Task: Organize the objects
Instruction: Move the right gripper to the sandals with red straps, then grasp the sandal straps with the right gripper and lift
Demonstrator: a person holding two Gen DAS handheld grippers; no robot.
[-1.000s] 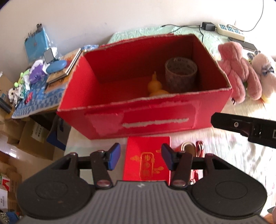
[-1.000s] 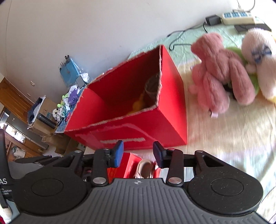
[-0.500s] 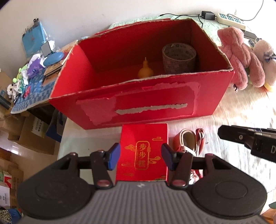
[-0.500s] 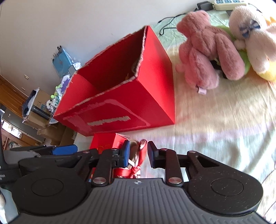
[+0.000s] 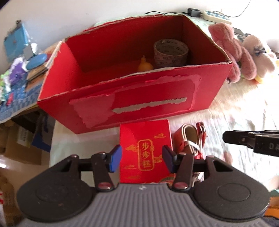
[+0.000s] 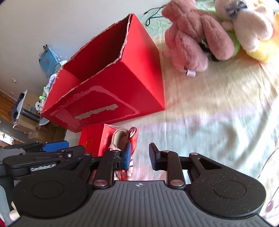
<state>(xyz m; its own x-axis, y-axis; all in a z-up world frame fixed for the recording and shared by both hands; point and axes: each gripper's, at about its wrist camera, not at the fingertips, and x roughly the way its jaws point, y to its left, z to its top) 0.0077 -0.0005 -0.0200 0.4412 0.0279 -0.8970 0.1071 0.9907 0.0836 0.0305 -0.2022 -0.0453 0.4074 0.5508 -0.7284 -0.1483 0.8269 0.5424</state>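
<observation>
A big open red cardboard box (image 5: 132, 103) stands on the bed and holds an orange gourd (image 5: 145, 66) and a patterned round cup (image 5: 170, 52). In front of it lies a small red gift box with gold characters (image 5: 145, 150), and beside that a small red and white shoe (image 5: 189, 141). My left gripper (image 5: 141, 158) is open, its blue pads on either side of the gift box, above it. My right gripper (image 6: 139, 156) is open and empty, just right of the shoe (image 6: 122, 139). The red box (image 6: 111, 87) and gift box (image 6: 92, 139) also show in the right wrist view.
A pink plush bear (image 6: 193, 38) and a white plush toy (image 6: 247, 22) lie right of the red box. A power strip and cables (image 5: 216, 14) lie behind. A cluttered side table (image 5: 19, 69) and cardboard boxes (image 5: 22, 139) stand at the left past the bed's edge.
Both grippers have pulled back and come lower toward the small items. The gift box now sits between my left pads. My right gripper narrowed, then opened a little again.
</observation>
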